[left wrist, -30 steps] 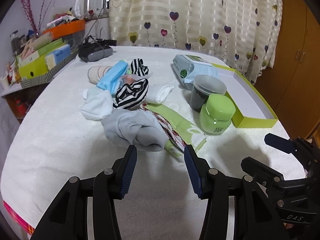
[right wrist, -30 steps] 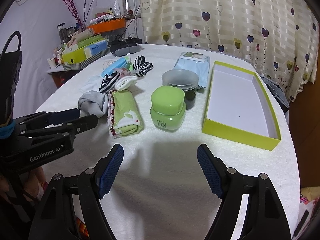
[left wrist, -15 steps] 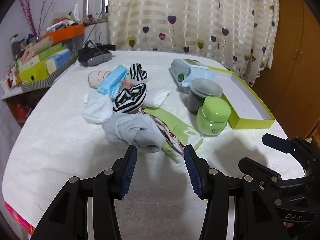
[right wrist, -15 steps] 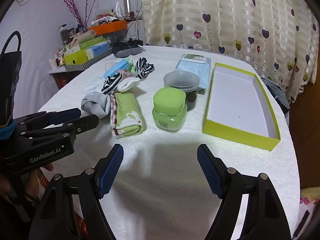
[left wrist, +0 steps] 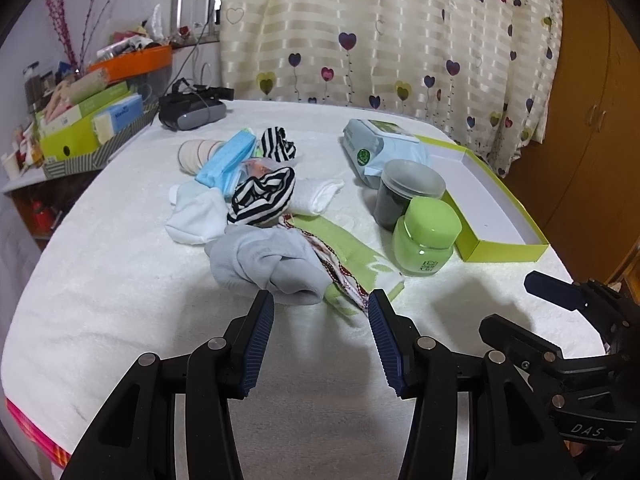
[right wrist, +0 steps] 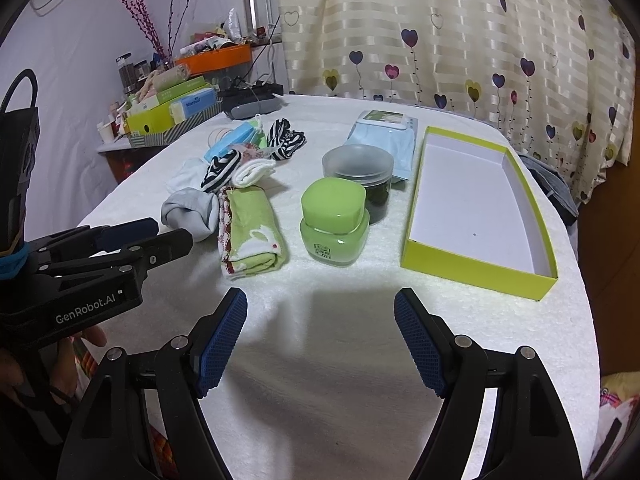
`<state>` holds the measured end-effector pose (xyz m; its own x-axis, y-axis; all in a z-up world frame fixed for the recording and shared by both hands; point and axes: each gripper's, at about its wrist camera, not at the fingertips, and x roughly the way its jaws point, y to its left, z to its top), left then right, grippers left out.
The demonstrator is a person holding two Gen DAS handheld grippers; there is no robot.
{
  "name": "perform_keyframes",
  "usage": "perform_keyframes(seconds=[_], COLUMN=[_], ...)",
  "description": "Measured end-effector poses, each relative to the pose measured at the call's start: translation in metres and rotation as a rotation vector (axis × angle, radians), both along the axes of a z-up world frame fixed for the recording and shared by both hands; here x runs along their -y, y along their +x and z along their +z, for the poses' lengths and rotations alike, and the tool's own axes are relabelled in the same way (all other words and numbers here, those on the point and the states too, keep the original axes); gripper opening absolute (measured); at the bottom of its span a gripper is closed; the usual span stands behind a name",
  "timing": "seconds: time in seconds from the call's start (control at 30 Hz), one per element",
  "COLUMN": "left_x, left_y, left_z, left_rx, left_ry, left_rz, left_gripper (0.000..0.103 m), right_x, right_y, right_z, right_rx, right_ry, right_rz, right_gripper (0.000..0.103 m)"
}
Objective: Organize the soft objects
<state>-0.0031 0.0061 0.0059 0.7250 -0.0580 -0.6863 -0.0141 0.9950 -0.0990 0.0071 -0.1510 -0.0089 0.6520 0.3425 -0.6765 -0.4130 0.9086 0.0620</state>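
The left gripper [left wrist: 321,336] is held low over the white towel-covered surface [left wrist: 100,280], its blue-padded fingers [left wrist: 256,344] spread apart with nothing between them. Just beyond the fingertips a grey sock bundle [left wrist: 268,264] is seen, and beside it a folded green towel [left wrist: 352,252] whose near end is partly masked by the bundle. Behind these a black-and-white striped sock [left wrist: 262,196], a white sock [left wrist: 316,196] and a pale blue cloth [left wrist: 198,216] are heaped together; what lies under the heap cannot be made out. A second striped piece [left wrist: 278,146] and a blue packet [left wrist: 226,158] are found farther back.

The right gripper [right wrist: 320,340] is likewise held released, its fingers [right wrist: 222,338] wide apart over bare towelling, well short of every object. Ahead of it a green jar [right wrist: 334,224] is placed, and a dark jar with a frosted lid [right wrist: 358,170] is half hidden behind it. A pack of wipes [right wrist: 384,136] is partly covered by that lid. To the right an open yellow-green box [right wrist: 476,272] is set on the surface, its white inside empty apart from a small dark speck.

In the right wrist view the left gripper is cut off at the frame edge, and only part of a hand [right wrist: 24,364] is visible beneath it.
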Motion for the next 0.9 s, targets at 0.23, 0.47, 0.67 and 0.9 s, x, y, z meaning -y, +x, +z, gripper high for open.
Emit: perform_keyframes(seconds=[0.23,0.47,0.67,0.9], left_x=[-0.0009,-0.0001,0.0007,0.0016], left_y=[0.0001,0.0016,0.0019,0.0008], left_z=[0.0002,-0.0006,-0.0018,-0.0026], left_rx=[0.002,0.006,0.004,0.002], left_ry=[-0.004,-0.002,0.004,0.007], left_rz=[-0.001,-0.007,0.001,0.004], left_gripper=[0.048,0.048,0.048,0.048], right_x=[0.001,0.001,0.002,0.0023], right_y=[0.0003,0.0001,0.0,0.0008], right_z=[-0.0003,-0.0002,0.0,-0.0003], right_rx=[0.001,0.0,-0.001,0.0], right_ry=[0.003,0.005,0.008,0.012], right_rz=[-0.001,-0.002,-0.002,-0.002], right_gripper=[0.076,0.076,0.076,0.076])
